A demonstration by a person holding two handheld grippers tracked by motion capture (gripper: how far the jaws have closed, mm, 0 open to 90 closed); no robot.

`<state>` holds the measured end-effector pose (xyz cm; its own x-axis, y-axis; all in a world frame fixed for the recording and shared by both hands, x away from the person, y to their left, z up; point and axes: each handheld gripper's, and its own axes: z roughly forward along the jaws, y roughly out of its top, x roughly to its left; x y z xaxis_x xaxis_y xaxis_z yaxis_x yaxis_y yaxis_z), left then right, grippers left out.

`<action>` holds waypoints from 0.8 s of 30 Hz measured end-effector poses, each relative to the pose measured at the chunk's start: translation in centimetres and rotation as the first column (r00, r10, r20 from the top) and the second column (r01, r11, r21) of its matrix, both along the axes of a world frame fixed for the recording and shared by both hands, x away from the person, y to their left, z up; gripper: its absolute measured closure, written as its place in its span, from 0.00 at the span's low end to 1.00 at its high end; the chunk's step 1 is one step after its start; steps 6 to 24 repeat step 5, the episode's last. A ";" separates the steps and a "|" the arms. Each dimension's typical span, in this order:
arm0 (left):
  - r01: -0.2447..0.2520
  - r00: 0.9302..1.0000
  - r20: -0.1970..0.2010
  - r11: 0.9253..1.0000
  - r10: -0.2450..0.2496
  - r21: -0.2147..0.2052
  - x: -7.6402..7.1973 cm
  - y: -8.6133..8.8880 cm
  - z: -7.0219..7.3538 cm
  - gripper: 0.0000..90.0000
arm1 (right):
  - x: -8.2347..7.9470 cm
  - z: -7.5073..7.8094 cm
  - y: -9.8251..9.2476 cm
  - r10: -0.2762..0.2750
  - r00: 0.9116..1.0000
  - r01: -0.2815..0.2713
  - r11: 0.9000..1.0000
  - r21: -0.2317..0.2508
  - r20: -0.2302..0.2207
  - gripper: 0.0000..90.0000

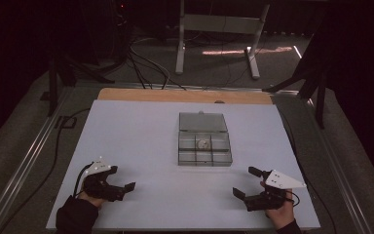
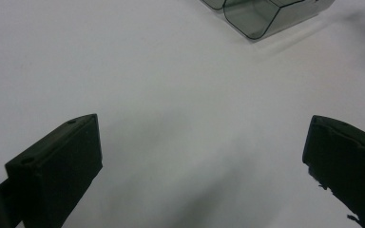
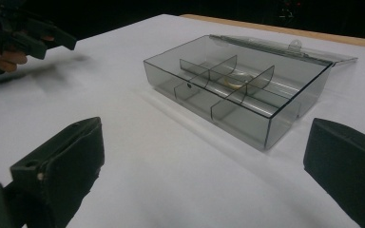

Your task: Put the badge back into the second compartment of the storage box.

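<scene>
- A clear smoky-grey plastic organiser box [image 1: 205, 148] with inner dividers sits on the white table top [image 1: 136, 141], about midway between the left and right edges and a little nearer the far edge than the near one.
- Its flat hinged lid [image 1: 202, 122] lies open on the table toward the far edge, still joined to the box.
- A small round pale object [image 1: 204, 143] lies in a middle compartment of the far row; what it is cannot be made out. In the right gripper view it is half hidden behind a curved divider [image 3: 228, 81].
- The left gripper [image 1: 126, 187] is near the near left corner of the table, held in a hand [image 1: 90, 195] with a dark sleeve; its jaws stand wide apart with nothing between them.
- In the left gripper view, one corner of the box [image 2: 261, 16] is cut off by the top of the frame.
- The right gripper [image 1: 248, 183] is near the near right corner, jaws also spread wide and empty, well apart from the box.
- In the right gripper view, the box [image 3: 237, 90] stands whole beyond the jaws, and the left gripper [image 3: 43, 38] is blurred and partly cut off at the upper left.
</scene>
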<state>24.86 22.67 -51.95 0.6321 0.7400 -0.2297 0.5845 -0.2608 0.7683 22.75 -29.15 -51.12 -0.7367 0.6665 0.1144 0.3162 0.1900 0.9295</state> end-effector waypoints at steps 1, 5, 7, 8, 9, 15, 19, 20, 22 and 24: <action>-0.002 1.000 0.005 1.000 0.002 0.004 -0.1 0.1 -0.1 0.00 | 0.0 0.0 0.0 0.001 1.000 -0.001 1.000 -0.001 0.001 0.00; -0.001 1.000 0.001 1.000 0.001 0.002 -0.1 0.1 -0.3 0.00 | 0.0 0.0 0.0 0.003 1.000 -0.003 1.000 -0.003 0.001 0.00; -0.001 1.000 0.001 1.000 0.001 0.002 -0.1 0.1 -0.3 0.00 | 0.0 0.0 0.0 0.003 1.000 -0.003 1.000 -0.003 0.001 0.00; -0.001 1.000 0.001 1.000 0.001 0.002 -0.1 0.1 -0.3 0.00 | 0.0 0.0 0.0 0.003 1.000 -0.003 1.000 -0.003 0.001 0.00; -0.001 1.000 0.001 1.000 0.001 0.002 -0.1 0.1 -0.3 0.00 | 0.0 0.0 0.0 0.003 1.000 -0.003 1.000 -0.003 0.001 0.00; -0.001 1.000 0.001 1.000 0.001 0.002 -0.1 0.1 -0.3 0.00 | 0.0 0.0 0.0 0.003 1.000 -0.003 1.000 -0.003 0.001 0.00; -0.001 1.000 0.001 1.000 0.001 0.002 -0.1 0.1 -0.3 0.00 | 0.0 0.0 0.0 0.003 1.000 -0.003 1.000 -0.003 0.001 0.00; -0.001 1.000 0.001 1.000 0.001 0.002 -0.1 0.1 -0.3 0.00 | 0.0 0.0 0.0 0.003 1.000 -0.003 1.000 -0.003 0.001 0.00; -0.001 1.000 0.001 1.000 0.001 0.002 -0.1 0.1 -0.3 0.00 | 0.0 0.0 0.0 0.003 1.000 -0.003 1.000 -0.003 0.001 0.00; -0.001 1.000 0.001 1.000 0.001 0.002 -0.1 0.1 -0.3 0.00 | 0.0 0.0 0.0 0.003 1.000 -0.003 1.000 -0.003 0.001 0.00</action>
